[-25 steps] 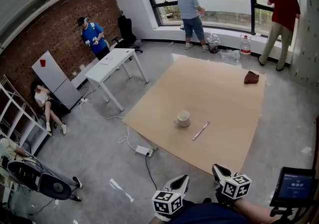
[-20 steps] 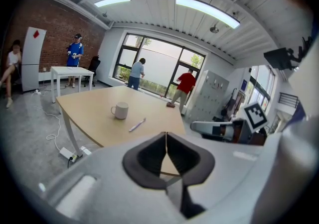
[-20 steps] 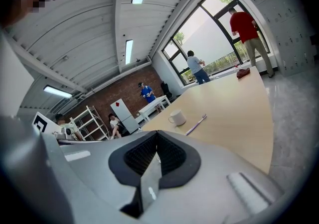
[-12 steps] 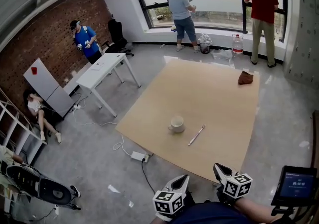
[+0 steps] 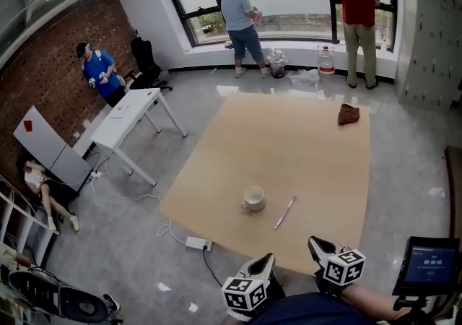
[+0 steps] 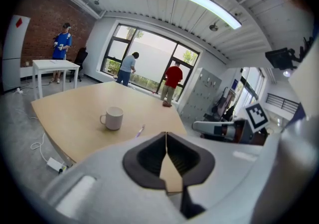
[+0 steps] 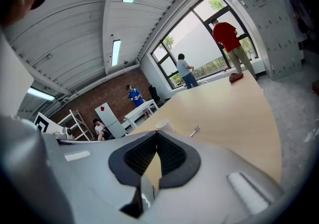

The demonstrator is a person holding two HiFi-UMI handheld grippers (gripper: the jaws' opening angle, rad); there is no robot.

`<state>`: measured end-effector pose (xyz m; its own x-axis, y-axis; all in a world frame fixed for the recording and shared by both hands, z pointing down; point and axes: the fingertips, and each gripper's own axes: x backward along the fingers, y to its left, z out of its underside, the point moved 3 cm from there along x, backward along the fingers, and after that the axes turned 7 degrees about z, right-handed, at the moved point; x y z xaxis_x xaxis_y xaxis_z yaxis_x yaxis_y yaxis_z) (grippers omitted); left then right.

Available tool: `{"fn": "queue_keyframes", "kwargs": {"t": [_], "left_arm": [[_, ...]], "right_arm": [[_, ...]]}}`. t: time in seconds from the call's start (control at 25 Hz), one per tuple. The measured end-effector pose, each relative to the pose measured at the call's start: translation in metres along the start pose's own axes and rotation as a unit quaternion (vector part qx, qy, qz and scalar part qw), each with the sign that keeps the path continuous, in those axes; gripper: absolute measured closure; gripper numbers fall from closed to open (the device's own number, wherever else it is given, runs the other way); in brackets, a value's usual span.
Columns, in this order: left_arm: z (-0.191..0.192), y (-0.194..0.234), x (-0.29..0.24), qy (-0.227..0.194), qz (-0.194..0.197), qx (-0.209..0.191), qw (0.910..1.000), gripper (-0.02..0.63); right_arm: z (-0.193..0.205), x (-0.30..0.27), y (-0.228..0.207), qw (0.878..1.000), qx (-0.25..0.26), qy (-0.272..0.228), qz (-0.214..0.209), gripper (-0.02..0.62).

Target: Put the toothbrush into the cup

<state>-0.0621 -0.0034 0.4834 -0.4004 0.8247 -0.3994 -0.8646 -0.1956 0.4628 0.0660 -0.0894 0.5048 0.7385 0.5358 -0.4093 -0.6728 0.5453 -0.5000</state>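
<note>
ahead of the left tongs point(image 5: 261, 264) and the right tongs point(image 5: 318, 246), well apart from both, the toothbrush point(image 5: 284, 212) lies flat on the surface point(image 5: 303, 136) near the cup point(image 5: 253, 198). no step looks done yet. both tongs are closed, empty, touching nothing.

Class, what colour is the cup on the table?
White; the cup shows best in the left gripper view.

The table point(image 5: 303, 136) top is a matt, smooth, pale wood-look board. The cup point(image 5: 253, 198) looks glazed and smooth, the toothbrush point(image 5: 284, 212) plastic. A crumpled brown cloth point(image 5: 349, 114) lies near the table's far right corner. The grey floor point(image 5: 411, 165) shines faintly.
</note>
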Motion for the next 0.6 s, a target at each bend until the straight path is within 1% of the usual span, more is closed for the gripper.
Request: {"fn": "queue_keyframes", "kwargs": {"t": [0.16, 0.48, 0.6], "left_arm": [[-0.018, 0.025, -0.024, 0.011, 0.019, -0.004, 0.9998, 0.597], [-0.047, 0.035, -0.038, 0.03, 0.062, -0.009, 0.9976, 0.597], [-0.054, 0.05, -0.043, 0.036, 0.078, -0.006, 0.9963, 0.597]], "right_arm": [[-0.012, -0.029, -0.007, 1.0, -0.004, -0.003, 0.016, 0.583], [-0.034, -0.037, -0.004, 0.998, -0.013, -0.01, 0.057, 0.583], [-0.036, -0.049, -0.001, 0.997, -0.018, -0.009, 0.075, 0.583]]}}
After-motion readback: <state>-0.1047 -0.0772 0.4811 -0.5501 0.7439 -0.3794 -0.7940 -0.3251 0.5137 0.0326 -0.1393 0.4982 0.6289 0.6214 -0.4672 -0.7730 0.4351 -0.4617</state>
